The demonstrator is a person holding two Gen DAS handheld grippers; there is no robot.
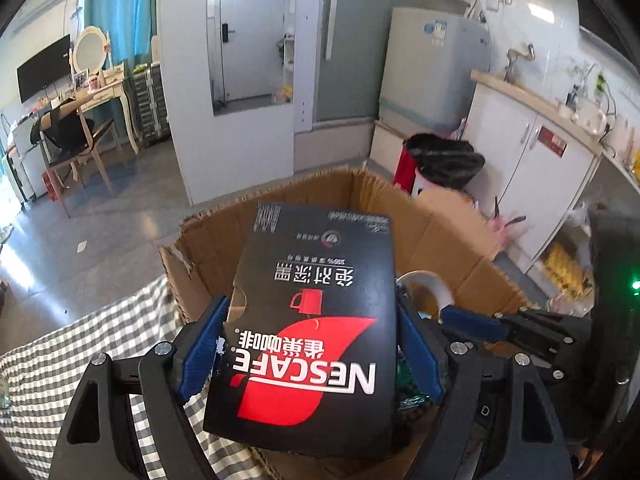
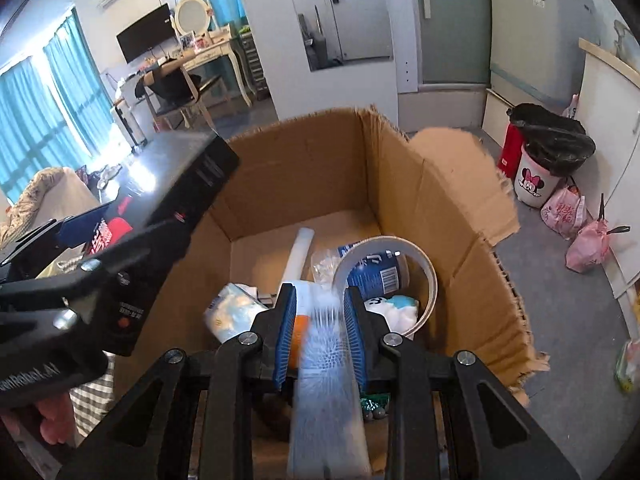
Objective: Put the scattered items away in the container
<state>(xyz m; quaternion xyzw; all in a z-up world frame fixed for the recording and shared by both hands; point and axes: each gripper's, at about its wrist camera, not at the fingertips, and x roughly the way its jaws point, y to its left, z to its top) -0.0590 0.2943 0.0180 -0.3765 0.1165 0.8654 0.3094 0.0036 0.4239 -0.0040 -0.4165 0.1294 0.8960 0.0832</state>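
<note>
My left gripper [image 1: 310,346] is shut on a black and red Nescafe box [image 1: 316,320] and holds it over the near left rim of the open cardboard box [image 1: 436,236]. In the right wrist view the Nescafe box [image 2: 176,184] and left gripper [image 2: 80,248] hang at the carton's left wall. My right gripper [image 2: 320,316] is shut on a blurred white-blue brush-like item [image 2: 326,360] above the cardboard box [image 2: 320,160]. Inside lie a tape roll [image 2: 404,280], a blue can [image 2: 376,272], a white tube [image 2: 298,256] and a tissue pack [image 2: 232,312].
The carton stands on a checked cloth [image 1: 80,360]. A bin with a black liner [image 2: 548,160] and pink bags [image 2: 576,220] stand on the floor to the right by white cabinets [image 1: 532,168]. A desk and chair [image 1: 76,136] stand far left.
</note>
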